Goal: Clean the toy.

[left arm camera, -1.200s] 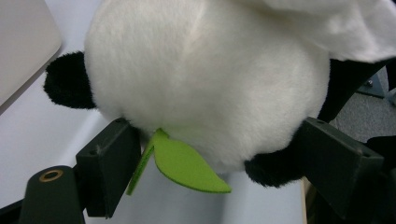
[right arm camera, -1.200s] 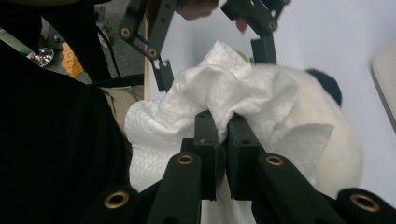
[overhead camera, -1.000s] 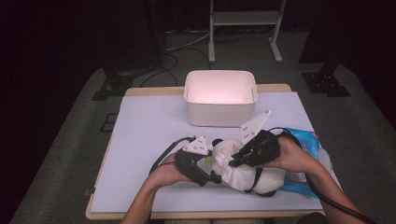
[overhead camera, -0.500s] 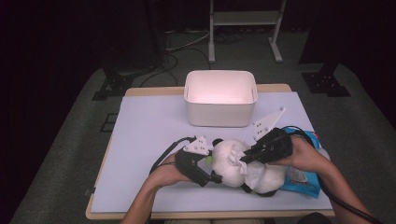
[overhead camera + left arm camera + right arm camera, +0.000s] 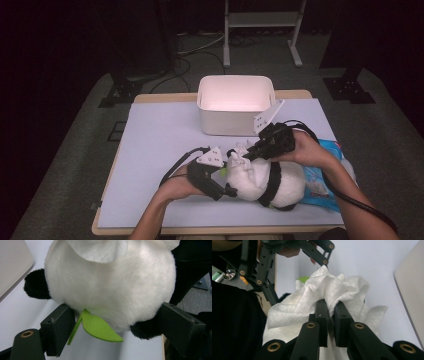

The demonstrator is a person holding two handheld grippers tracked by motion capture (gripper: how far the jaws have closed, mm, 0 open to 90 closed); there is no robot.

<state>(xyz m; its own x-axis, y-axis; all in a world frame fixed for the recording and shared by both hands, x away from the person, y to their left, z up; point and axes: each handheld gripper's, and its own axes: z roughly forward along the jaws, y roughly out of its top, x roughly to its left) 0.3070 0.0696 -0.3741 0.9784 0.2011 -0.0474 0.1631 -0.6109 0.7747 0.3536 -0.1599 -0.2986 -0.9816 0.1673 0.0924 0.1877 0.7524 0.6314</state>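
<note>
Item: plush panda toy [image 5: 260, 182], white body with black limbs and ears, laid on its side on the near right part of the pale table top [image 5: 165, 145], partly over a blue packet [image 5: 320, 182] that lies at the table's right edge. A green felt leaf [image 5: 98, 327] is seen attached at the underside of the toy's white head in the left gripper view. Item: left gripper [image 5: 220, 187], held at the toy's left end; its two black jaws are set wide apart and pressed against either side of the round white head, so that the head is clamped between them. Item: right gripper [image 5: 245, 156], held above the toy, just in front of the storage box; its jaws are drawn nearly together and a bunched white cloth wipe [image 5: 332, 293] is pinched between the pads. The wipe is seen resting against the upper white fur of the toy; in the high view it appears as a small white tuft at the gripper's tip. Item: white open-topped storage box [image 5: 235, 107], set at the far middle of the table, apart from the toy. A cable is trailed from each gripper toward the near edge.
</note>
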